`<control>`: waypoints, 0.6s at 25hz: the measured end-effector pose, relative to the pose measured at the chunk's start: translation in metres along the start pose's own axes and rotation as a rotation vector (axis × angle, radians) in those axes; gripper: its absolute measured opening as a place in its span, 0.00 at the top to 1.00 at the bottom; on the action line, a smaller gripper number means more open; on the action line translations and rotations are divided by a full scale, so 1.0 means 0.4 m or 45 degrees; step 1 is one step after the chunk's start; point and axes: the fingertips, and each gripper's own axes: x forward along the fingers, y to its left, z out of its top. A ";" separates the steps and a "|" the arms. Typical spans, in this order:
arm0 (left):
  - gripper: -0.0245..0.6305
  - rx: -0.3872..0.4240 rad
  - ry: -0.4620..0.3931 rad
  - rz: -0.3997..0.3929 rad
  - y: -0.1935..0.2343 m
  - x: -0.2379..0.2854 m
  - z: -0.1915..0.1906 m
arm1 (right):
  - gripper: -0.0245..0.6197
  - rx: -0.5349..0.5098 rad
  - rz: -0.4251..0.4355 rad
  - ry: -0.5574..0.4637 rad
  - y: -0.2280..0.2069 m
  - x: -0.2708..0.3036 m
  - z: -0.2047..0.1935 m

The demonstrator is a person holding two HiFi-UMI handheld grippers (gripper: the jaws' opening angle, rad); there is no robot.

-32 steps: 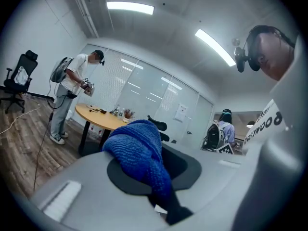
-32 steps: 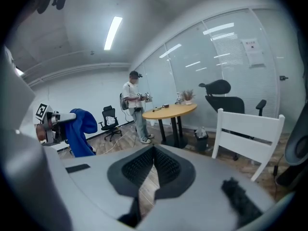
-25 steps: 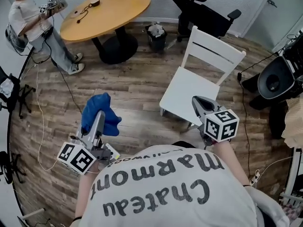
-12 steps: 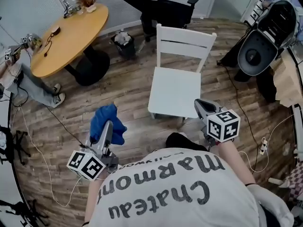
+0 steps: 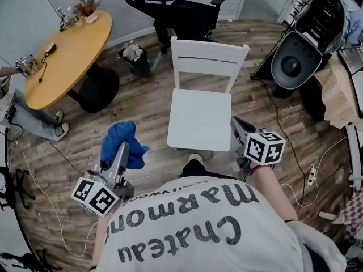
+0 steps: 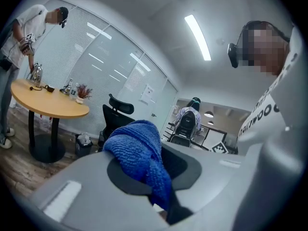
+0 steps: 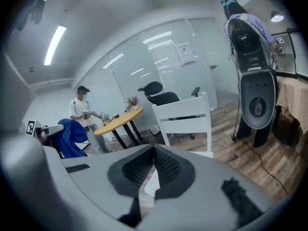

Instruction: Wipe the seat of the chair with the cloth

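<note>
Swung round from a second ago, the white chair (image 5: 209,58) is now sitting squarely ahead instead of off to the right. The left gripper (image 5: 122,152) is clamping its jaws on the blue cloth (image 5: 118,137), which is bunching beyond the tips. The right gripper (image 5: 236,124) is holding its jaws together on nothing, just beside the near right corner of the seat (image 5: 198,120). That seat is lying right of the cloth and slightly farther off, so the left gripper is facing a carry across its near left edge.
</note>
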 end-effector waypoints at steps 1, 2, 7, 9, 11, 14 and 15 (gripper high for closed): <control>0.88 0.012 0.007 0.000 0.010 0.020 0.011 | 0.94 -0.012 0.006 -0.004 -0.005 0.029 0.021; 0.88 0.017 0.010 0.000 0.025 0.044 0.025 | 0.94 -0.027 0.013 -0.004 -0.010 0.061 0.043; 0.88 0.009 0.055 0.026 0.127 0.219 0.088 | 0.94 -0.068 0.043 0.034 -0.061 0.245 0.156; 0.88 0.011 0.065 0.044 0.140 0.272 0.091 | 0.94 -0.057 0.045 0.054 -0.096 0.282 0.168; 0.88 0.016 0.081 0.053 0.132 0.303 0.084 | 0.94 -0.025 0.049 0.070 -0.127 0.292 0.161; 0.88 0.016 0.129 0.050 0.119 0.349 0.068 | 0.94 0.023 0.059 0.104 -0.166 0.313 0.152; 0.88 0.019 0.148 0.048 0.119 0.367 0.062 | 0.94 0.036 0.067 0.115 -0.175 0.328 0.151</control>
